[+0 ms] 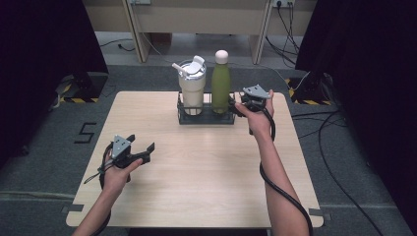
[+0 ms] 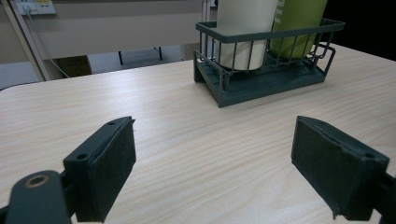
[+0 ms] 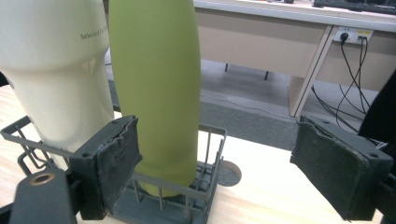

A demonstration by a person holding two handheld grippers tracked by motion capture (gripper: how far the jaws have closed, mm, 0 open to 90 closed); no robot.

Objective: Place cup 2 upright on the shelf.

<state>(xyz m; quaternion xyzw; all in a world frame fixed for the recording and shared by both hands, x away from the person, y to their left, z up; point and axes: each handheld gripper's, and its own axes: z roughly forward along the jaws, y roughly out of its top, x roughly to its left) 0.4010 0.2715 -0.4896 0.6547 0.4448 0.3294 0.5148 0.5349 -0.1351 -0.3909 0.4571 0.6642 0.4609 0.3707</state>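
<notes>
Two drink containers stand side by side in a dark wire rack (image 1: pixel 205 117) at the far middle of the table (image 1: pixel 196 187): a cream tumbler (image 1: pixel 192 87) with a flip-straw lid on the left and a green bottle (image 1: pixel 221 83) with a pale cap on the right.

Going from the left, the left gripper (image 1: pixel 140 151) hangs low over the near left part of the table, well apart from the rack. In the left gripper view its jaws stand wide with only bare wood between them, so it holds nothing and touches nothing.

Further right, the right gripper (image 1: pixel 239 104) sits just beside the rack's right end, level with the lower half of the bottle. In the right gripper view its jaws are spread about halfway and grip nothing; the left pad (image 3: pixel 120 158) lies in front of the bottle's base and the rack's rim, while the other pad is off to the side over the table edge.

The step in hand looks like the approach to the green bottle. The next move would call for sliding the gripper sideways until the bottle's body sits squarely between both pads, clear of the rack wires and the tumbler, before closing.
</notes>
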